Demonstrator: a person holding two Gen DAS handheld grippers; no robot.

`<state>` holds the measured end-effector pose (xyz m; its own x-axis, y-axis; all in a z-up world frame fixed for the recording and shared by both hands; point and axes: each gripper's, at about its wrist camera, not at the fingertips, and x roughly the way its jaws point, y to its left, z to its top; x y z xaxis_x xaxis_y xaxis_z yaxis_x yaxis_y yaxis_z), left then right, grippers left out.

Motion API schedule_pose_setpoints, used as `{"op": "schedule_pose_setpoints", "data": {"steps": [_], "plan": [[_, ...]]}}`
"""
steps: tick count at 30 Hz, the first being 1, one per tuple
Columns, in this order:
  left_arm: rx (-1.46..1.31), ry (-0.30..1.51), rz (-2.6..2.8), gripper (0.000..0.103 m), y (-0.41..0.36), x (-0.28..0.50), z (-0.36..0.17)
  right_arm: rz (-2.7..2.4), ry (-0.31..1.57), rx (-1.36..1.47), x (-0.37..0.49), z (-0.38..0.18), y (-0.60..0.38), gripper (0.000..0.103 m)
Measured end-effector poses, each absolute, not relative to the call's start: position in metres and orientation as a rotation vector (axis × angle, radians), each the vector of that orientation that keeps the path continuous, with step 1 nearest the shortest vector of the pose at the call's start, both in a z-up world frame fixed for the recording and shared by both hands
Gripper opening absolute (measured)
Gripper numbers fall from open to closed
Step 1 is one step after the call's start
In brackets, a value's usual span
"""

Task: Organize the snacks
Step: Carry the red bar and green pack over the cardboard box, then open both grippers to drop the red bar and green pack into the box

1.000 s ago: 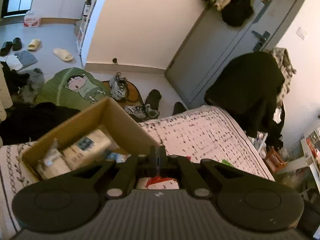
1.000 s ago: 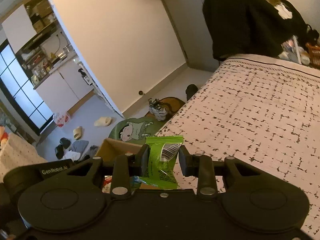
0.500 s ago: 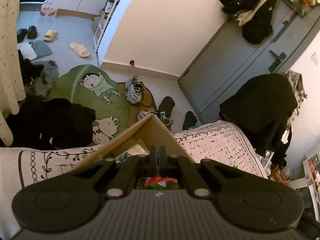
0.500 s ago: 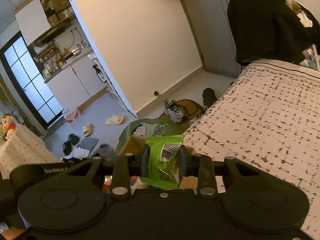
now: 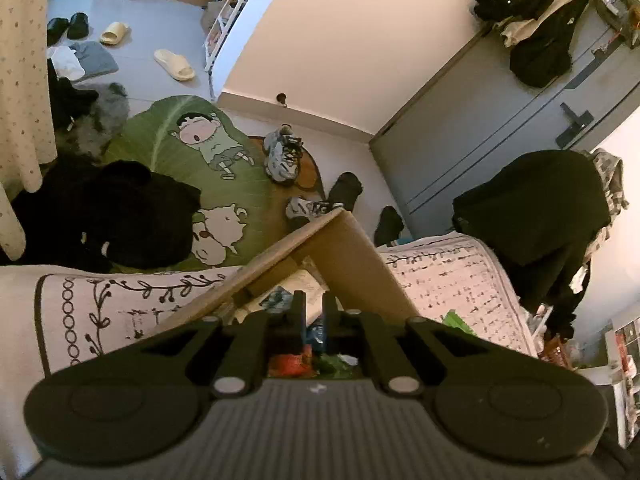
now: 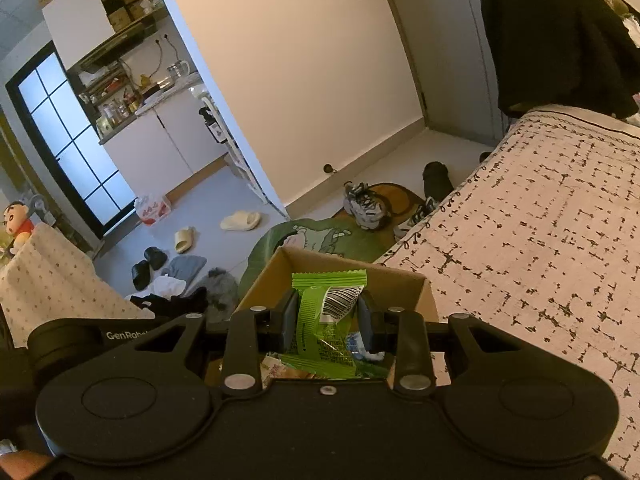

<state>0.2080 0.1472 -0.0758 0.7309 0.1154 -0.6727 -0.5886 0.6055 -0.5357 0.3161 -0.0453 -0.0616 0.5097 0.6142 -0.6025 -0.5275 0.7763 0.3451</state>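
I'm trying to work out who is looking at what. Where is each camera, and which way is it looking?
Left wrist: sits on the left gripper, looking forward and down past its nearly shut, empty fingers into the open brown cardboard box; only the gripper shows.
Right wrist: sits on the right gripper, looking down at the same box; its fingers pinch a green crinkly snack packet.
Shared: the box, the green cartoon floor mat and the patterned bedspread.
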Motion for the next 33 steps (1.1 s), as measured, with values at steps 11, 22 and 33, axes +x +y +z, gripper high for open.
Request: {"op": "schedule_pose_setpoints", "data": {"steps": [11, 22, 33], "plan": [[-0.774, 0.694, 0.452, 0.008, 0.14, 0.207, -0.068, 0.625, 0.769, 0.137, 0.312, -0.054, -0.055, 0.055], [-0.725, 0.69, 0.473, 0.061, 0.138, 0.186, -0.051, 0.562, 0.777, 0.102, 0.299, -0.043, -0.071, 0.061], [-0.664, 0.69, 0.443, 0.076, 0.126, 0.169, -0.028, 0.514, 0.728, 0.054, 0.274, -0.017, -0.09, 0.086]]}}
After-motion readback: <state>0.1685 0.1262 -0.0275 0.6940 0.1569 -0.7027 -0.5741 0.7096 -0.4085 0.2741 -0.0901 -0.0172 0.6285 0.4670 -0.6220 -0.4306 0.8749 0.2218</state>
